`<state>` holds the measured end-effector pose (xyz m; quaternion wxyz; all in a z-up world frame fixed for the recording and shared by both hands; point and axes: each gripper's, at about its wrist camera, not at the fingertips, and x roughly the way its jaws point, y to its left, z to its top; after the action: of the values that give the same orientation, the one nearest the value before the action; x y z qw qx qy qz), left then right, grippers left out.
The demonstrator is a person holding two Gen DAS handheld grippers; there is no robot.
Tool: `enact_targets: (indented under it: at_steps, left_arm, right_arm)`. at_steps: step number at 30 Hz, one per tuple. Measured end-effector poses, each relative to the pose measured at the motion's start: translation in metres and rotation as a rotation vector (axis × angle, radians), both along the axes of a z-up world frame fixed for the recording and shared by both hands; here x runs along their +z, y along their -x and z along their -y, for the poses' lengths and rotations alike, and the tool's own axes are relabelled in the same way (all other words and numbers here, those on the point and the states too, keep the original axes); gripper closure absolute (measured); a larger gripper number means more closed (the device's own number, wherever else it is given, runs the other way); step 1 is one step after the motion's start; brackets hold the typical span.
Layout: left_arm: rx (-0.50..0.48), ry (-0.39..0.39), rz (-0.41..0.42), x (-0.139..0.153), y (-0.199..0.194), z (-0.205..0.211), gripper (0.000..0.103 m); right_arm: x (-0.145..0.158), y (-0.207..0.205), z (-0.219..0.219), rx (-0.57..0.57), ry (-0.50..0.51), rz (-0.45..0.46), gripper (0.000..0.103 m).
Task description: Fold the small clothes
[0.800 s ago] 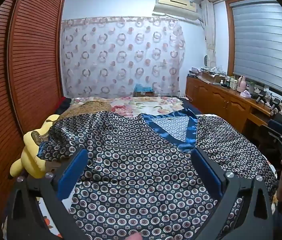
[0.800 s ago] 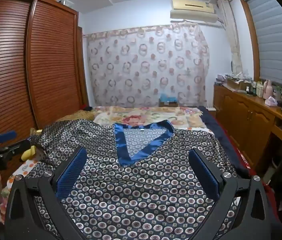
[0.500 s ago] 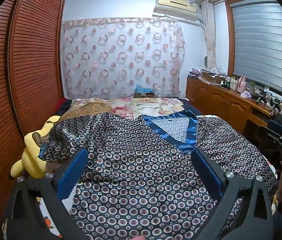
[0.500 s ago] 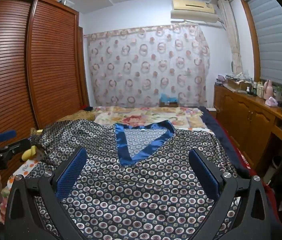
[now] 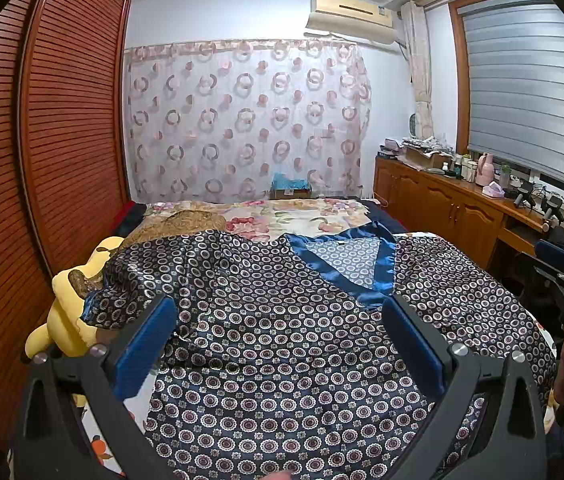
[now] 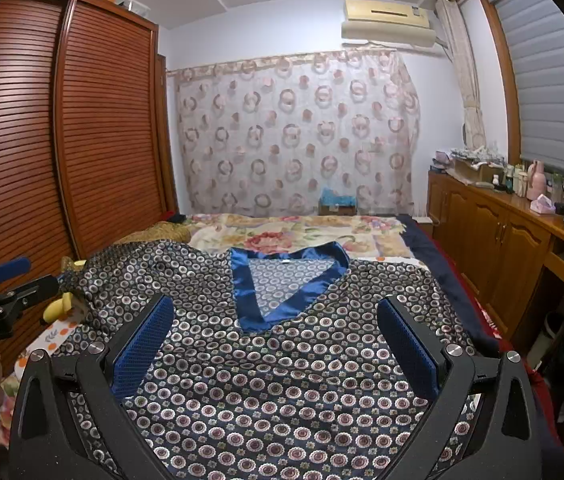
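A dark satin top [image 5: 282, 320] with a circle print and a blue V-neck trim [image 5: 345, 272] lies spread flat on the bed, neck away from me. It also shows in the right wrist view [image 6: 282, 360], with the trim [image 6: 285, 288] at centre. My left gripper [image 5: 278, 320] is open and empty above the top's lower left part. My right gripper [image 6: 274, 320] is open and empty above its lower middle. The top's left sleeve [image 5: 142, 276] drapes over a yellow plush toy [image 5: 66, 312].
A floral bedspread [image 5: 282, 216] covers the far bed. A slatted wooden wardrobe [image 5: 42, 160] stands at the left. A wooden sideboard [image 6: 501, 232] with bottles runs along the right under the window. A patterned curtain [image 6: 293, 132] hangs behind.
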<state>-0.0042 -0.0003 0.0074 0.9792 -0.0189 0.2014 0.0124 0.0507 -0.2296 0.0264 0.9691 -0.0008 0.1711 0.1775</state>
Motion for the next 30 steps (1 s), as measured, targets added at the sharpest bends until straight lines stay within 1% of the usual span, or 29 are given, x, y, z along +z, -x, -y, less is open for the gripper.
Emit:
enact_targets:
  at_steps: [30]
  left_arm:
    - [0.002,-0.01,0.009,0.0053,0.0028,0.003,0.0]
  right_arm:
    - [0.0017,0.0023,0.0007,-0.002,0.0,0.001,0.0]
